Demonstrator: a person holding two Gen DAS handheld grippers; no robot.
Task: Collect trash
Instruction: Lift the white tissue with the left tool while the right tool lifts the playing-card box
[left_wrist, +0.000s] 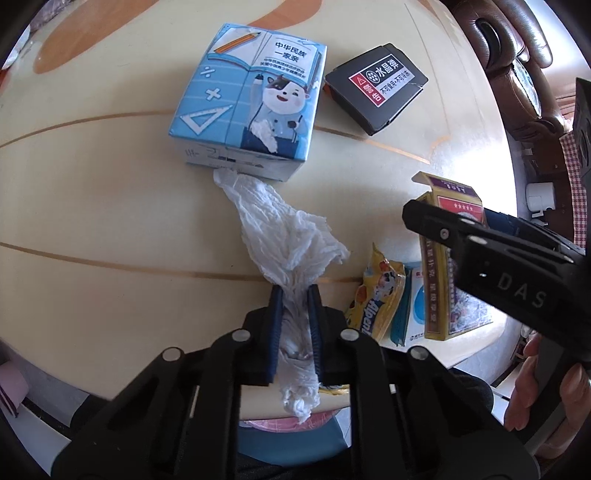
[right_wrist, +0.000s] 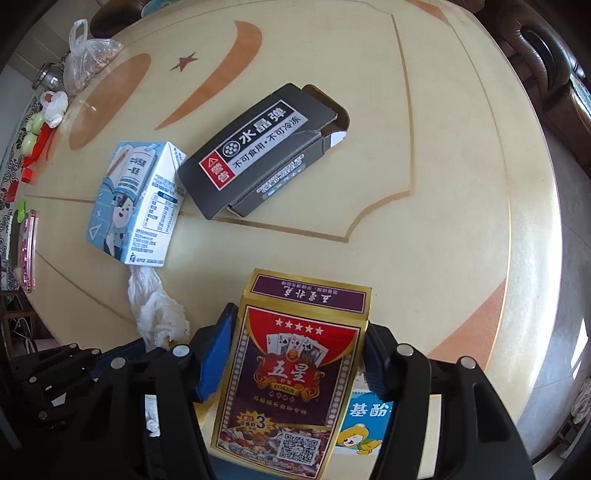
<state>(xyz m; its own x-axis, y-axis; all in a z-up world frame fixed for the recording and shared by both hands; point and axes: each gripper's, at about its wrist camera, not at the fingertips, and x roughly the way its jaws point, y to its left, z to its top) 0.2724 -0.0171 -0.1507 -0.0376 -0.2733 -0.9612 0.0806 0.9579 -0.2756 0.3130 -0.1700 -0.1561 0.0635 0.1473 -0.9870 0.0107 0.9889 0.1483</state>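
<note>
The left gripper (left_wrist: 294, 295) is clamped on a crumpled white tissue (left_wrist: 291, 236), which trails from the pads across the table (left_wrist: 110, 206) to the foot of a blue milk carton (left_wrist: 247, 92) and touches it. The right gripper (right_wrist: 299, 332) straddles a gold card box (right_wrist: 291, 369); both pads lie against the box edges, so it is closed on the box. The card box overlaps a blue-and-white packet (right_wrist: 369, 421) beneath it. In the left wrist view a yellow wrapper (left_wrist: 376, 299) lies just beside that packet, between the tissue and the card box. A black box (right_wrist: 258, 147) with one end flap open lies beyond the card box, close to the carton. At the far table edge sit a plastic bag (right_wrist: 88, 55) and a pink case (right_wrist: 27, 254), well apart from both grippers.
</note>
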